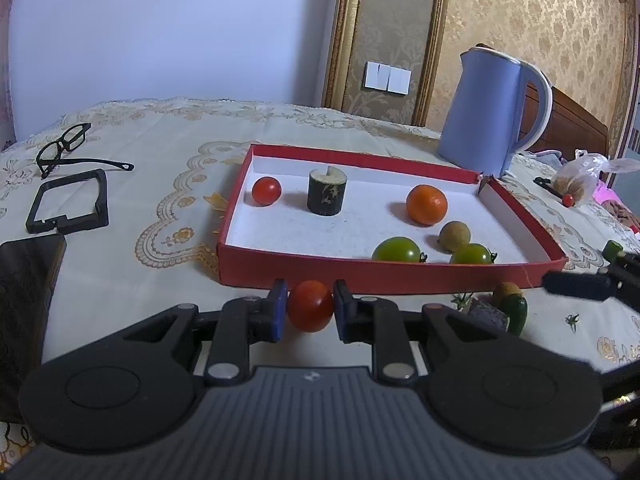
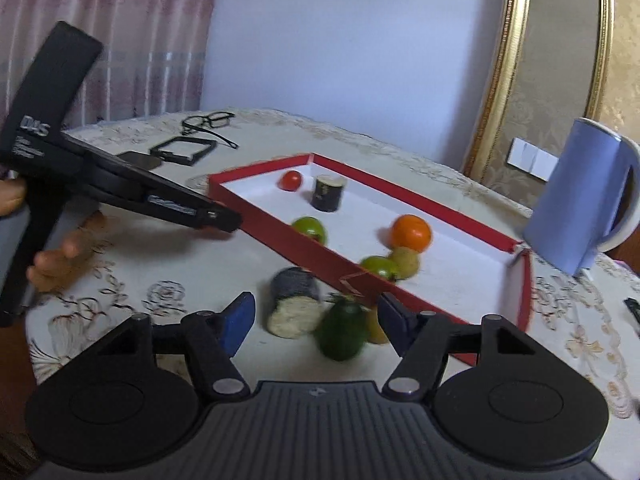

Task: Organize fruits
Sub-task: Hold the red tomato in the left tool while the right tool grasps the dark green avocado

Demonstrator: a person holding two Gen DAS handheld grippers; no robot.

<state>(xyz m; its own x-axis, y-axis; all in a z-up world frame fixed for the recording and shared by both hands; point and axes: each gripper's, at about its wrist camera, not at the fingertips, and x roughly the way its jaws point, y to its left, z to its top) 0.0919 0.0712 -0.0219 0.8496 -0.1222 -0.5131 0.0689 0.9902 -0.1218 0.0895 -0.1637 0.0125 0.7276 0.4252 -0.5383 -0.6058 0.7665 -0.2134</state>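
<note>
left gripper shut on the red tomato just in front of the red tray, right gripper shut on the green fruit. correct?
One error: the right gripper is open. In the right wrist view its jaws stand wide apart around the green fruit, not closed on it. The left gripper is indeed shut on the red tomato before the red tray.

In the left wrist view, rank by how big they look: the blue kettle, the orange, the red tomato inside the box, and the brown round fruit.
1. blue kettle
2. orange
3. red tomato and brown round fruit: too alike to rank.
</note>
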